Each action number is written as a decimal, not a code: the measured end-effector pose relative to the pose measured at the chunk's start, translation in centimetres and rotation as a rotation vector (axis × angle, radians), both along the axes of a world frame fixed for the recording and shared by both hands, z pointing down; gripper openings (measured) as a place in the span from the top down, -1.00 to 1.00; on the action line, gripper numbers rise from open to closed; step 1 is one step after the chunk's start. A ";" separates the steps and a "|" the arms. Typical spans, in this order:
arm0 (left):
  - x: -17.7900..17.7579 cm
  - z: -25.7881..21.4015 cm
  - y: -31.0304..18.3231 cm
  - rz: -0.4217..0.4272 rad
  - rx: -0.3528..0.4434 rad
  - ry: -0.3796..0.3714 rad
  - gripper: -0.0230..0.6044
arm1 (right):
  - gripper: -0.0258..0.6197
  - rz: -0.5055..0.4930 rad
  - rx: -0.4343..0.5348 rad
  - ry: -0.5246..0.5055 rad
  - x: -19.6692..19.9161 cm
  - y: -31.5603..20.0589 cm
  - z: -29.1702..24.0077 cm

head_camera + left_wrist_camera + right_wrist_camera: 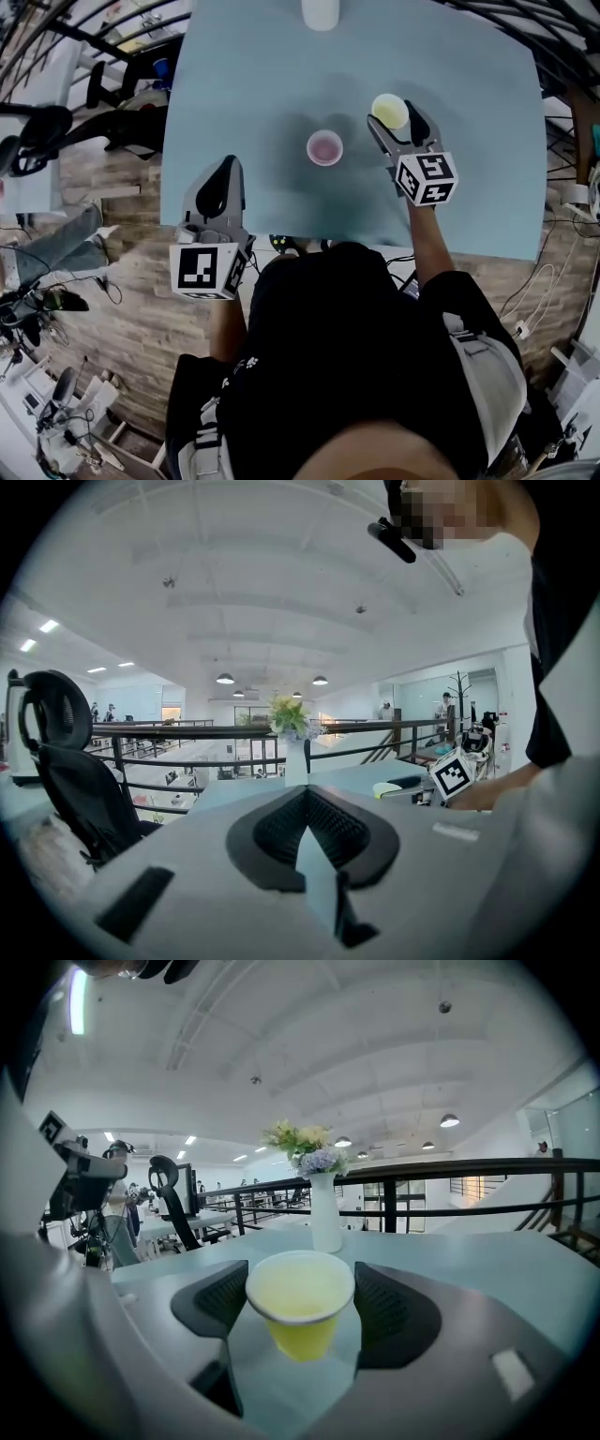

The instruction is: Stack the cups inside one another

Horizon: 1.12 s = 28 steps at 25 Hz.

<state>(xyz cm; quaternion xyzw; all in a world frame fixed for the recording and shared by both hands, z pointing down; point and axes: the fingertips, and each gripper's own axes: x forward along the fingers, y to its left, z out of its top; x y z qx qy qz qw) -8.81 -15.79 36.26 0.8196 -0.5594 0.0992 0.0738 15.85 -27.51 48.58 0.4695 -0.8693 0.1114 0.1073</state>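
A pink cup [324,147] stands upright near the middle of the pale blue table [253,84]. To its right is a yellow cup [390,111] [300,1305], upright between the two black pads of my right gripper [397,124] [300,1312]. Both pads touch the cup's rim, so the gripper is shut on it. My left gripper [221,190] [307,829] hovers at the table's front left edge with its pads pressed together and nothing between them. From the left gripper view the yellow cup [386,787] shows far off to the right.
A white vase [321,11] [325,1211] with flowers stands at the table's far edge. Office chairs [112,112] and cables crowd the floor to the left. The person's body covers the table's front edge.
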 end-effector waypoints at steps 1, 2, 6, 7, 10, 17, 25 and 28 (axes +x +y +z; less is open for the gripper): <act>0.0 0.1 0.1 0.005 0.000 0.003 0.97 | -0.18 -0.007 0.003 -0.007 -0.4 0.4 -0.3; -0.1 0.1 0.2 0.010 -0.001 0.005 0.97 | -0.18 -0.014 0.006 -0.015 -0.8 0.7 -0.6; -0.7 0.2 0.5 0.027 0.000 0.018 0.97 | -0.18 -0.036 0.014 -0.044 -2.5 2.1 -1.7; -0.8 0.1 0.5 0.031 0.003 0.020 0.97 | -0.18 -0.041 0.015 -0.047 -2.9 2.4 -1.9; -0.9 0.0 0.7 0.042 0.013 0.027 0.97 | -0.18 -0.060 0.024 -0.055 -4.0 3.3 -2.6; -1.4 -0.6 0.9 0.063 0.033 0.045 0.97 | -0.18 -0.115 0.040 -0.073 -6.8 5.1 -4.2; -3.6 -0.6 1.9 0.051 0.036 0.066 0.97 | -0.18 -0.164 0.032 -0.067 -9.9 6.7 -4.3; -4.2 -0.5 2.1 0.047 0.036 0.072 0.97 | -0.18 -0.178 0.024 -0.064 -10.8 6.9 -3.9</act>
